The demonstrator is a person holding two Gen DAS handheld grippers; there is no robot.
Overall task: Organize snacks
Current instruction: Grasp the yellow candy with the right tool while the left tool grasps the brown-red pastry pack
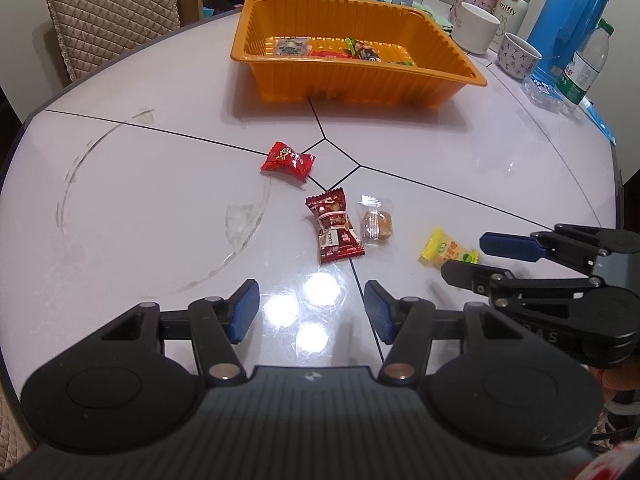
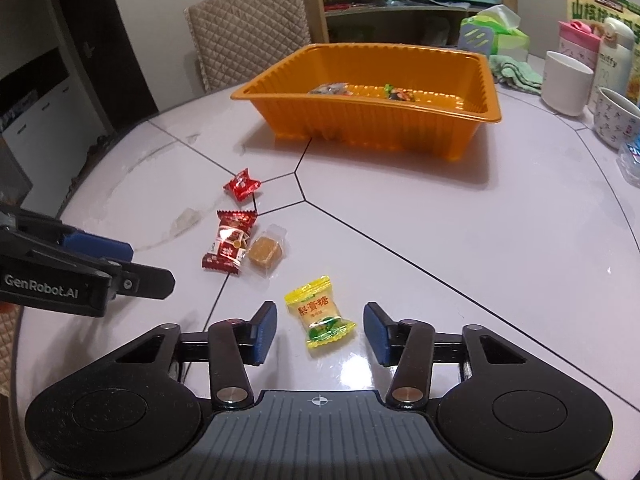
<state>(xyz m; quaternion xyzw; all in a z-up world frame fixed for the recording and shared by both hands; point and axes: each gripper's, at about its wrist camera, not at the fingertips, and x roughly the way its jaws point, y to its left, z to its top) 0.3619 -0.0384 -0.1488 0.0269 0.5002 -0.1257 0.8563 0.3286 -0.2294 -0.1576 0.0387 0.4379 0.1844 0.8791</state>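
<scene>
In the left wrist view, the left gripper [image 1: 308,312] is hanging with jaws apart over bare glossy white table [image 1: 140,208]. The dark red rectangular wrapped snack [image 1: 335,226] is lying before it, long axis pointing away.

In the right wrist view, the right gripper [image 2: 320,330] is standing open around the yellow wrapped candy [image 2: 318,312], not touching it, its length running toward the orange ribbed plastic tray [image 2: 372,120]. Snacks inside the tray are hard to make out.

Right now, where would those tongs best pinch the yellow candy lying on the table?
Probably across its plump middle, coming down from above. The yellow candy lies flat between the open right tongs, its crimped ends pointing away and toward the camera, so the pads would meet its long sides on the table.
</scene>
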